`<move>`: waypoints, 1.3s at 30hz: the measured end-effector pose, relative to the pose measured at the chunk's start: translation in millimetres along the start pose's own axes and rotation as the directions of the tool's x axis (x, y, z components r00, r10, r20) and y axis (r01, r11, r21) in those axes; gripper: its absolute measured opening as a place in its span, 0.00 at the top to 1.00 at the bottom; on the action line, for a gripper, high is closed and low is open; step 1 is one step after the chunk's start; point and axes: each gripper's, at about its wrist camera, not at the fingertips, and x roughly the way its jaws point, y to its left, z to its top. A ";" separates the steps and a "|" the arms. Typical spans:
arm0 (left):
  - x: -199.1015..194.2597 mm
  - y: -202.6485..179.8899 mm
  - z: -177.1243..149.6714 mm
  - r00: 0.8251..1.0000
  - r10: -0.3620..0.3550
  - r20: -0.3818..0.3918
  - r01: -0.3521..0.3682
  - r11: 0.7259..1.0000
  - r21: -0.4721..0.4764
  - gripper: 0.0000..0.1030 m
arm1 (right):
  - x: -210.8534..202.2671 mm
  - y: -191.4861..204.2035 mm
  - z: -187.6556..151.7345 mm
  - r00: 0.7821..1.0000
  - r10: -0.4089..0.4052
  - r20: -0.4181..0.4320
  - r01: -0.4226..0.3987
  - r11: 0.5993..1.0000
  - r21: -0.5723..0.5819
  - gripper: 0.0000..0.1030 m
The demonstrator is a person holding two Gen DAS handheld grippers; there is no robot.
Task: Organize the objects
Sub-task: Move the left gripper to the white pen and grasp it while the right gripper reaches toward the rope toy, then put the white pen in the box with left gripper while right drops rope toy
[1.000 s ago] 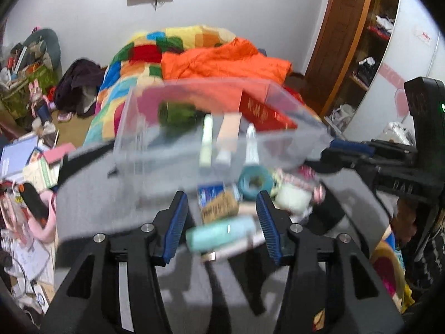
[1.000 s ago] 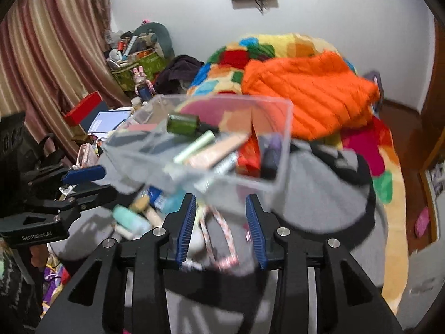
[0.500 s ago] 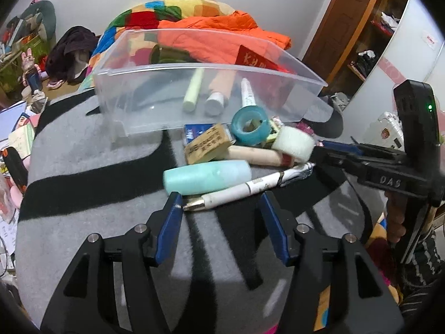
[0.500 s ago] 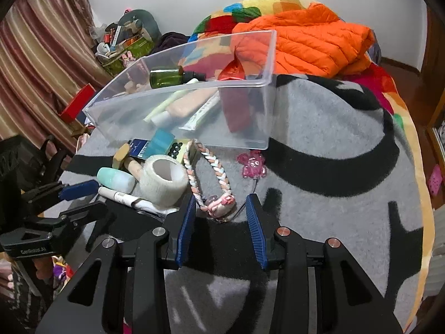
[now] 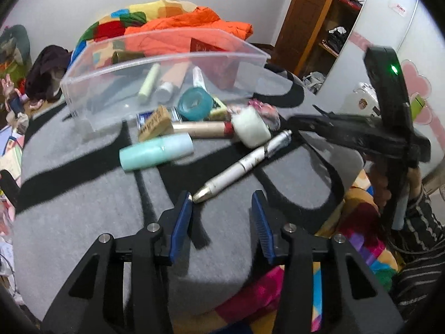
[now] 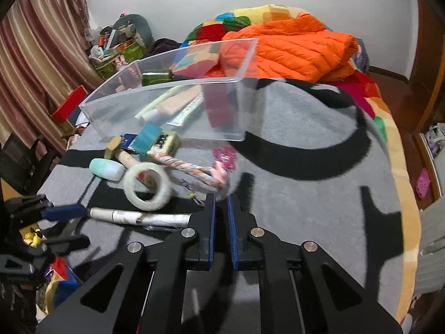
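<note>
A: Left claw (image 5: 221, 204)? Being narrowed, nothing pinched; pen (image 5: 241, 167) lying just ahead on the bed (image 5: 83, 208).
B: Right claw (image 6: 221, 204)? Pressed together beside the rope (image 6: 192, 168); bin (image 6: 155, 97) beyond.

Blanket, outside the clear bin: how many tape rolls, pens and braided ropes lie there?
Tape rolls: 2, teal and white
Pens: 1
Braided ropes: 1
Total: 4
</note>
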 end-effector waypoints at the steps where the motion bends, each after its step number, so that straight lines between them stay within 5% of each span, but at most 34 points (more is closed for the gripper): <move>1: 0.7 0.2 3.3 1.000 0.006 0.000 -0.006 1.000 0.005 0.57 | -1.9 -2.4 -0.9 1.000 -0.004 0.001 0.004 1.000 0.006 0.93; 8: 23.4 -13.4 24.1 1.000 -0.004 -0.029 0.009 0.988 0.154 0.56 | -15.9 -11.1 2.9 1.000 -0.001 0.009 0.000 1.000 0.013 0.92; 12: 40.8 -19.7 20.2 0.999 -0.009 -0.053 0.019 0.982 0.190 0.56 | -6.0 -1.5 12.5 1.000 0.017 -0.001 -0.017 1.000 -0.016 0.82; 15: 40.9 -22.2 19.0 0.999 -0.013 -0.043 0.021 0.981 0.195 0.60 | 5.6 7.2 14.4 1.000 0.017 -0.021 -0.018 0.999 -0.043 0.76; 17: 39.1 -22.7 15.6 1.000 -0.007 -0.024 0.012 0.979 0.202 0.77 | 12.6 11.3 17.2 0.999 0.033 -0.031 -0.034 0.998 -0.047 0.75; 23: 29.7 -22.0 3.9 1.000 -0.014 -0.014 0.016 0.984 0.178 0.87 | 27.2 16.5 25.9 0.997 0.069 -0.040 -0.071 0.996 -0.049 0.76; 39: 43.8 -34.9 13.7 0.999 -0.039 -0.016 0.041 0.983 0.181 0.89 | 28.8 9.3 38.6 0.997 0.066 -0.031 -0.066 0.998 0.000 0.75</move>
